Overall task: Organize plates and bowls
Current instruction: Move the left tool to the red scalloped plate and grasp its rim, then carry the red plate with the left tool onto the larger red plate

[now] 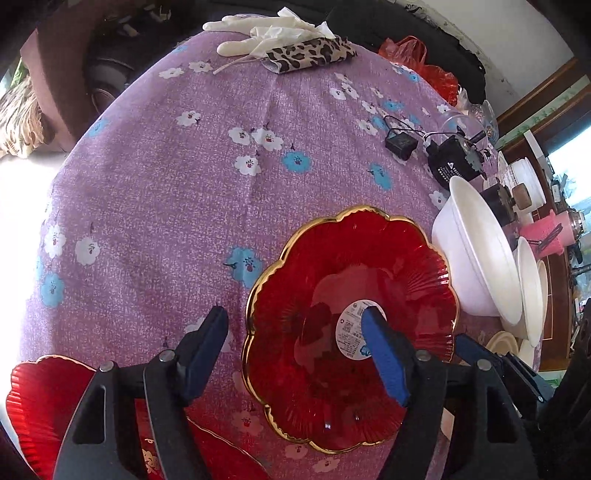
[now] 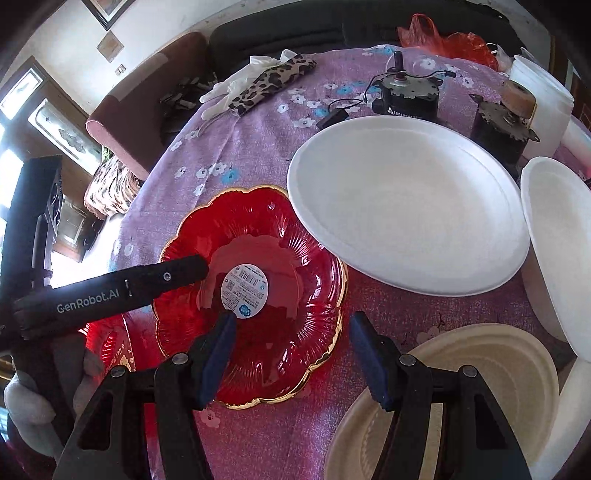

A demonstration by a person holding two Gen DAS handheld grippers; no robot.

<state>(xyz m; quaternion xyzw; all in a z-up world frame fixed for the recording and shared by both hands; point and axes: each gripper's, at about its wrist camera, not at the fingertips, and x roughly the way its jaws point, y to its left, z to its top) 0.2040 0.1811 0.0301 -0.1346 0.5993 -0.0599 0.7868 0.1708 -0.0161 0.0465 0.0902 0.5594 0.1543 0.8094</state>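
Sitting upright, mouth up, the round red bowl (image 1: 351,325) shows no long axis.

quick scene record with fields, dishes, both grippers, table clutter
surface: table under a purple floral cloth
main dish: red glass bowl, scalloped gold rim, round sticker in its centre
left gripper: jaws straddle the bowl's left rim, one finger outside, one over the centre; contact unclear
right gripper: jaws straddle the bowl's right rim; contact unclear
white dishes: large white plate overlapping the bowl's far right edge, white bowl
other dishes: cream plate, second red dish
clutter: leopard-print cloth, white gloves
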